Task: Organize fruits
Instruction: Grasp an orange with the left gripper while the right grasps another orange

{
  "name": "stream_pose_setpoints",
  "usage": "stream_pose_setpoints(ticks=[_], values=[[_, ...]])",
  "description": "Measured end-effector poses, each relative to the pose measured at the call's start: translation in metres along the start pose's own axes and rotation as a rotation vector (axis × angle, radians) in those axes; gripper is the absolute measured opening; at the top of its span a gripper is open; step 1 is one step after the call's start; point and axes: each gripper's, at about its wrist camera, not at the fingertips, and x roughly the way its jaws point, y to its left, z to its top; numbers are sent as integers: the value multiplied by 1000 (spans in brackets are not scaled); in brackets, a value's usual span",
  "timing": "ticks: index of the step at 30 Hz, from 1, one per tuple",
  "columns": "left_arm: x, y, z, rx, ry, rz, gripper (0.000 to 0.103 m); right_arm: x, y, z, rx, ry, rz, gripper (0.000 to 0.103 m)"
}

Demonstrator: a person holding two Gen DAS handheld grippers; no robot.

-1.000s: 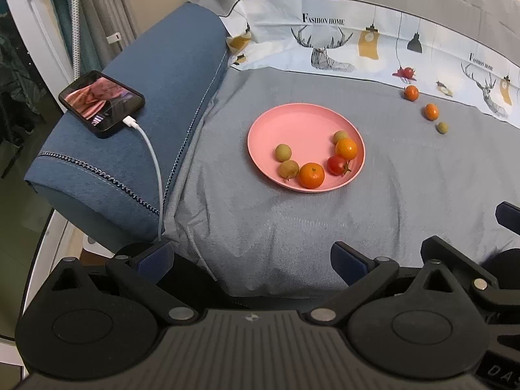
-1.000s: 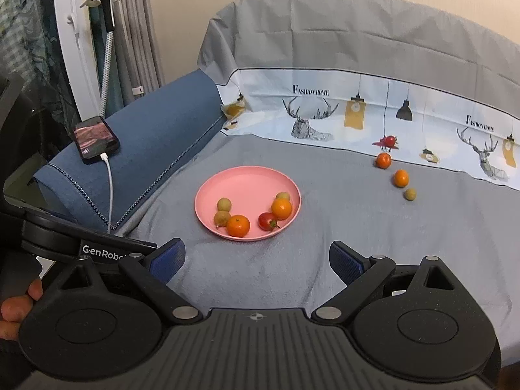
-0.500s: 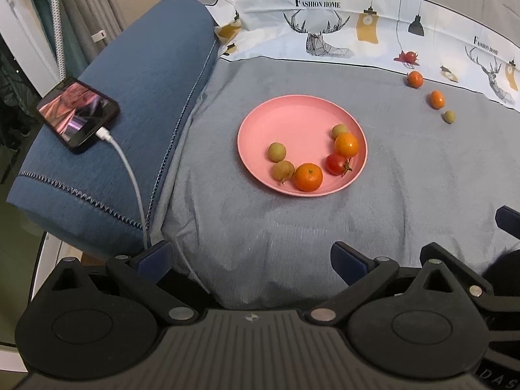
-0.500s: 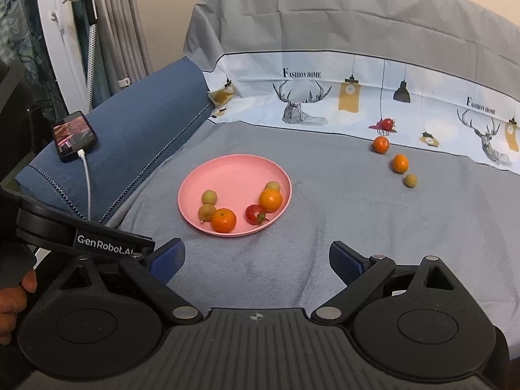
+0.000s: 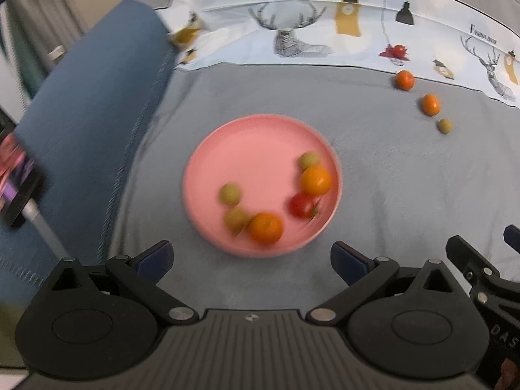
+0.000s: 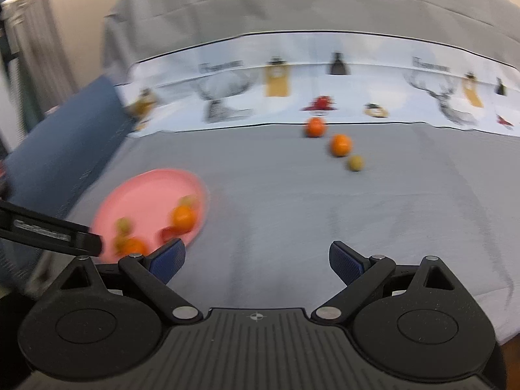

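- Your left gripper [image 5: 251, 258] hangs above the near edge of the grey sofa cover [image 5: 373, 169], jaws spread wide, nothing between the blue pads.
- Your right gripper [image 6: 256, 261] is likewise spread wide and empty, over bare grey cover to the right of the plate.
- The round pink plastic plate [image 5: 247, 143] lies flat on the cover, just beyond your left gripper and toward the left edge by the blue armrest [image 5: 87, 113].
- On the plate: two orange mandarins [image 5: 266, 227], one red tomato [image 5: 302, 205] and three small green-yellow fruits [image 5: 230, 193], clustered along its near and right rim.
- Loose on the cover, well apart from the plate, toward the far right by the white printed band [image 5: 325, 22]: two more small orange fruits [image 6: 340, 145] and one small green-yellow fruit [image 6: 356, 163], set in a diagonal row.
- A dark phone [image 5: 16, 182] with a white cable rests on the armrest.
- Both views are motion-blurred.
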Motion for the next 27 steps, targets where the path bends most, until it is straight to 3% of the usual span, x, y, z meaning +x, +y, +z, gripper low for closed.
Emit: stream_pose_setpoints(ticks=[10,19,27], values=[[72,-83,116,37,-73,-87,103,92,-77,47,80,-53,-135,96],[150,-176,217,133,-103,-151,103,207,-116,94,-45,-12,-132,96],[219,-232,244,250,-22,-224,103,264,-122,109,-123,37,-95,95]])
